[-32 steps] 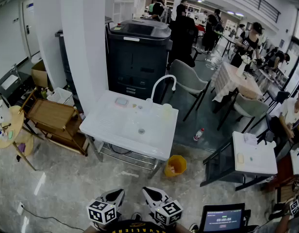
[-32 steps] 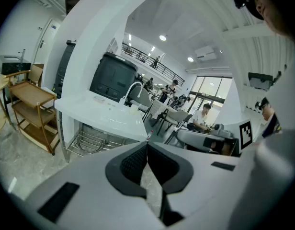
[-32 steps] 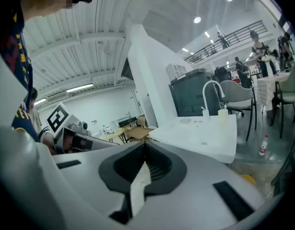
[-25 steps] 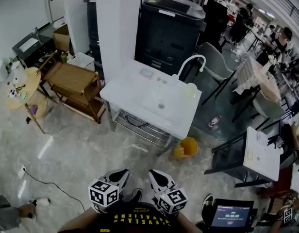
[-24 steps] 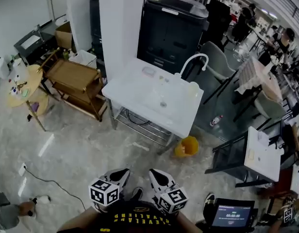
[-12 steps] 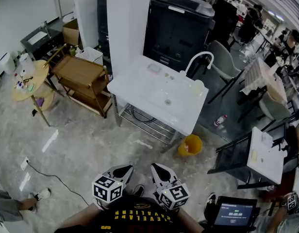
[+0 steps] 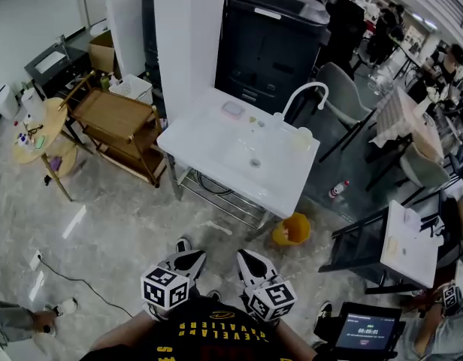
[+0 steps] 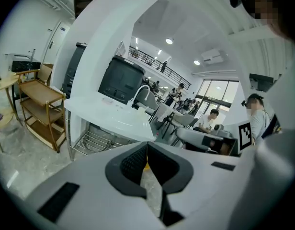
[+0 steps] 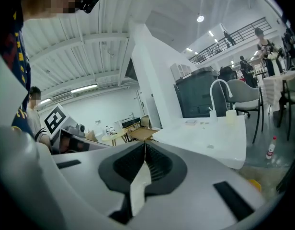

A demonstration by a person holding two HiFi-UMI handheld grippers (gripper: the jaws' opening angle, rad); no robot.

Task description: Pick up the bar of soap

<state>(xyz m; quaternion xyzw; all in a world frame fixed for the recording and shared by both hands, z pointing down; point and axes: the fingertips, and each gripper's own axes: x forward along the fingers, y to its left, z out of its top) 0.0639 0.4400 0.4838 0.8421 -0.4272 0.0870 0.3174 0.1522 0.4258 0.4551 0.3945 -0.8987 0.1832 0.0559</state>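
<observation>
A small pale pink bar of soap (image 7: 232, 110) lies on the far left part of a white sink table (image 7: 209, 153) with a curved white faucet (image 7: 303, 96). The table stands a few steps ahead of me across the marble floor. My left gripper (image 7: 188, 262) and right gripper (image 7: 251, 265) hang side by side near my body at the bottom of the head view, far from the table. Both are shut with nothing held. In the left gripper view the pads meet at the left gripper's (image 8: 147, 159) tip. The right gripper (image 9: 144, 152) looks toward the table (image 9: 209, 133).
A black copier (image 7: 273, 40) and a white pillar (image 7: 186, 28) stand behind the table. A wooden cart (image 7: 115, 126) and a round table (image 7: 36, 130) are at left. A yellow bin (image 7: 290, 230), chairs and seated people are at right. A cable (image 7: 74, 280) crosses the floor.
The head view has tilted down and shifted slightly, showing more floor. The sink table stays ahead of me. Both grippers stay shut and low, close to my body.
</observation>
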